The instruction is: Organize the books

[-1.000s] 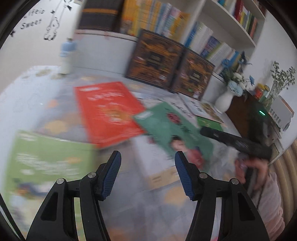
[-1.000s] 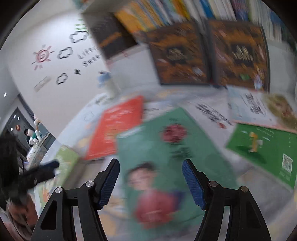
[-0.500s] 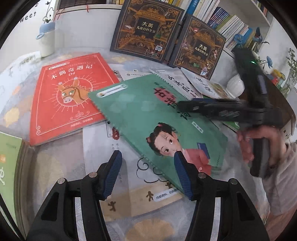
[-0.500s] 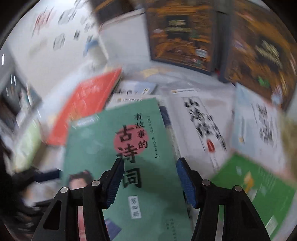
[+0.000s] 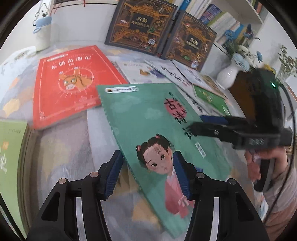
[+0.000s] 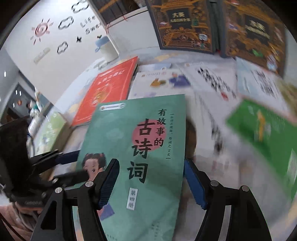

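A white wall (image 6: 61, 61) with sun and cloud decals is seen far left; white bookshelves (image 5: 259, 11) and a white vase (image 5: 227, 77) stand far right.

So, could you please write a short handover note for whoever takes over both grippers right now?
Left gripper: jaws closing astride the spiral edge of the teal-green softcover book with a girl on it; pads not pressing yet.
Right gripper: jaws opening astride its opposite edge; no grip.
Red donkey-cover book and others lie scattered on the table; two dark ornate books stand behind.
Done: nothing stacked. Left: grip, stack, gather the rest.
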Demonstrator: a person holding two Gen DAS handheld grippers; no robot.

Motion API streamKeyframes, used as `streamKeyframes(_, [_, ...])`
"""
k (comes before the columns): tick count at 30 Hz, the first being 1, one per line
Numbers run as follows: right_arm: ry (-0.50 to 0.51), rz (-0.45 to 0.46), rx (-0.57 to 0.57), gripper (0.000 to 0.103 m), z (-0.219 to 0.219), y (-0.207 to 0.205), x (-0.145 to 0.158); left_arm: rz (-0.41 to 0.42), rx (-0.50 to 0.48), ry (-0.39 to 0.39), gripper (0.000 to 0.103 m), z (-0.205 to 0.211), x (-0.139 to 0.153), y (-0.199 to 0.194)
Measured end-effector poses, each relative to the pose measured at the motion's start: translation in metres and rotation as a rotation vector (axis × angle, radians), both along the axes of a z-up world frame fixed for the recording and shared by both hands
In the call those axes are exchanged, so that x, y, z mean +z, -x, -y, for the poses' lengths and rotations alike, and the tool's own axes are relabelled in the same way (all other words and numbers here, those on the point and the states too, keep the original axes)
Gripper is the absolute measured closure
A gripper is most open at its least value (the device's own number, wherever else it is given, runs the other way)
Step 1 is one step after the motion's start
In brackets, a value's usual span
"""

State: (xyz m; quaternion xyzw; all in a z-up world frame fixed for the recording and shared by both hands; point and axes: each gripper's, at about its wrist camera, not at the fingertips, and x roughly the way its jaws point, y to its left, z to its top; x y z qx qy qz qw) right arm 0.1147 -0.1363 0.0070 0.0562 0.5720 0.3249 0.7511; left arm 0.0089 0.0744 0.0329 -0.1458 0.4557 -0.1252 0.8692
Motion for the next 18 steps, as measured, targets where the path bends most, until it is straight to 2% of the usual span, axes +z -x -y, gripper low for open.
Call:
streamKeyframes(4, [-0.066, -0.056, -0.072, 0.032, 0.01, 0.048, -0.001, -0.004, -0.022, -0.009, 0.051, -0.001, -0.001, 0.023])
streamKeyframes(6, [-0.088, -0.05, -0.095, 0.032, 0.012, 0.071, 0.001, -0.014, -0.049, -0.012, 0.051, -0.002, -0.002, 0.035])
streamKeyframes(9, [-0.116, -0.042, -0.12, 0.033, 0.014, 0.095, 0.007, -0.055, -0.077, 0.03, 0.051, -0.009, -0.008, 0.05])
streamKeyframes(12, [-0.176, -0.046, -0.146, 0.032, 0.017, 0.124, 0.005, -0.042, -0.101, 0.042, 0.051, -0.013, -0.009, 0.074])
streamKeyframes(14, [-0.213, -0.028, -0.165, 0.032, 0.019, 0.142, 0.003, -0.041, -0.109, 0.082, 0.051, -0.016, -0.011, 0.088])
streamKeyframes(16, [-0.219, -0.032, -0.15, 0.032, 0.018, 0.155, 0.005, -0.048, -0.12, 0.084, 0.051, -0.016, -0.01, 0.096])
streamKeyframes(18, [-0.191, -0.054, -0.053, 0.032, 0.01, 0.163, 0.01, -0.058, -0.138, 0.061, 0.051, -0.015, -0.007, 0.103])
